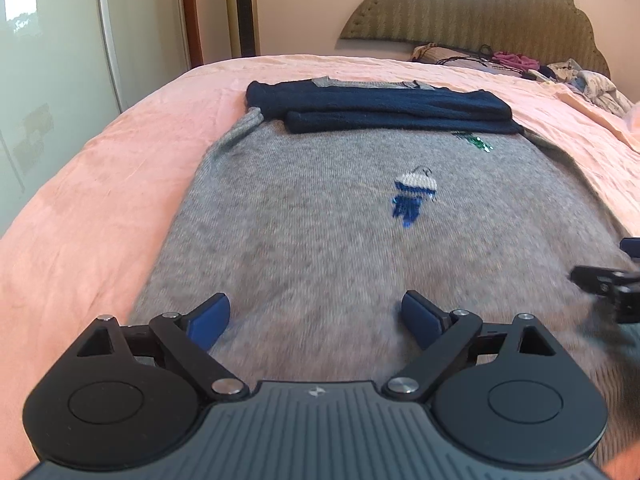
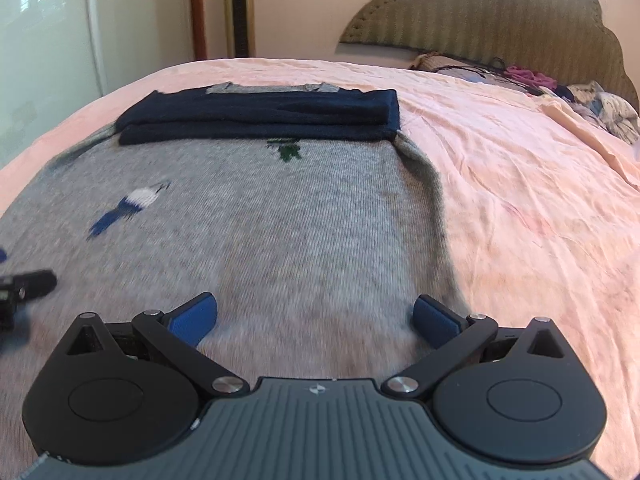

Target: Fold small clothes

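Grey sweater [image 1: 320, 216] flat on pink bedsheet [image 1: 100, 184], navy sleeves [image 1: 380, 110] folded across; left gripper [image 1: 316, 316], right gripper [image 2: 316, 316], jaws spread, empty.

The left tongs [image 1: 316, 322] stand wide open, their blue pads [image 1: 210, 320] well apart and gripping nothing, angled forward and slightly down. The right tongs [image 2: 316, 320] are spread just as wide, also holding nothing, in the same forward tilt. Seen from the left wrist, the right tongs' black linkage [image 1: 608, 286] lies beside them, to their right, level with the left tongs.
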A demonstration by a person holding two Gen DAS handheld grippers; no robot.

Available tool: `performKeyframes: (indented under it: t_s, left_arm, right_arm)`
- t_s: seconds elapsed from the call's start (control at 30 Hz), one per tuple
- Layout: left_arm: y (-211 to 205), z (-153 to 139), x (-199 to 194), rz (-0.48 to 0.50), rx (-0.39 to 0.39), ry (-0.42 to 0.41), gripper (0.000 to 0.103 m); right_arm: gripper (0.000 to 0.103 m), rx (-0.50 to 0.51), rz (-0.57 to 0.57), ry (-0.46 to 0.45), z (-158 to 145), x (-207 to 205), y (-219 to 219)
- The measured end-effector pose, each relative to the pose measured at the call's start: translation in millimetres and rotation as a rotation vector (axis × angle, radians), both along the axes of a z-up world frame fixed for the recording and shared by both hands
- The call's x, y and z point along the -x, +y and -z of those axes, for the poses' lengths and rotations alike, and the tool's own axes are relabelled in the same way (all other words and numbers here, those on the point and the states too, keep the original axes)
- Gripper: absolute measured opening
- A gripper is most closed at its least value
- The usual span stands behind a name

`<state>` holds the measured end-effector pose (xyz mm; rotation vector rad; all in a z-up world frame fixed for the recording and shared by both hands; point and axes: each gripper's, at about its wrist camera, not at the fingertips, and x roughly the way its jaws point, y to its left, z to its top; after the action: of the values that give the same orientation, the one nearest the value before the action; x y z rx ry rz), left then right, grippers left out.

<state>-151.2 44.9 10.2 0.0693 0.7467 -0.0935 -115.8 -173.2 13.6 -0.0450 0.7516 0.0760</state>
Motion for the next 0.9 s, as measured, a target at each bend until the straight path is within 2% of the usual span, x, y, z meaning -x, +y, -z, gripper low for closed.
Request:
performKeyframes:
  t_s: [0.13,0.27,0.33,0.37,0.4,0.47,0.5,0.57,0.63,0.67,0.7,0.77,0.8,0.83,0.87,0.9]
  left_arm:
    - [14,-3,30,0.030,0.002,-0.006,0.093]
    - [41,-16,52,-0.003,0.041,-0.004,0.094]
    - [60,-21,57,-0.044,0.064,0.003,0.094]
    - [72,-21,58,-0.059,0.104,0.021,0.094]
    - [84,-20,58,-0.072,0.155,0.051,0.094]
    - [107,-14,57,-0.088,0.305,0.117,0.095]
    - [115,-14,60,-0.085,0.378,0.110,0.095]
    - [132,-10,59,-0.032,0.616,0.168,0.095]
    - [142,4,53,0.041,0.912,0.265,0.095]
    - [143,10,51,0.052,0.994,0.298,0.095]
    - [142,15,50,0.041,1.021,0.317,0.095]
    - [138,17,48,0.029,0.989,0.323,0.090]
    - [137,16,47,0.021,0.970,0.329,0.078]
    - [136,16,45,0.011,0.949,0.339,0.061]
    - [138,17,42,-0.001,0.932,0.354,0.054]
    - [141,19,40,-0.013,0.926,0.368,0.040]
  right_arm:
    - [0.103,-0.017,-0.105,-0.016,-3,47,-20]
    - [0.103,-0.048,-0.188,0.055,-19,76,-42]
    - [0.103,-0.091,-0.159,0.057,-33,85,-61]
    - [0.103,-0.123,-0.129,0.059,-38,87,-72]
    - [0.103,-0.180,-0.098,0.080,-41,87,-85]
    - [0.103,-0.311,-0.045,0.156,-39,83,-111]
    - [0.103,-0.380,-0.020,0.204,-34,78,-123]
    - [0.103,-0.458,-0.012,0.222,-29,77,-132]
    - [0.103,-0.542,-0.046,0.256,-28,73,-132]
    - [0.103,-0.598,-0.071,0.275,-27,71,-130]
    - [0.103,-0.661,-0.106,0.302,-25,68,-127]
    - [0.102,-0.749,-0.167,0.361,-19,64,-117]
    - [0.098,-0.750,-0.177,0.372,-16,63,-112]
    - [0.097,-0.745,-0.178,0.358,-16,62,-110]
    - [0.092,-0.755,-0.169,0.356,-16,61,-111]
    - [0.082,-0.775,-0.149,0.359,-16,59,-115]
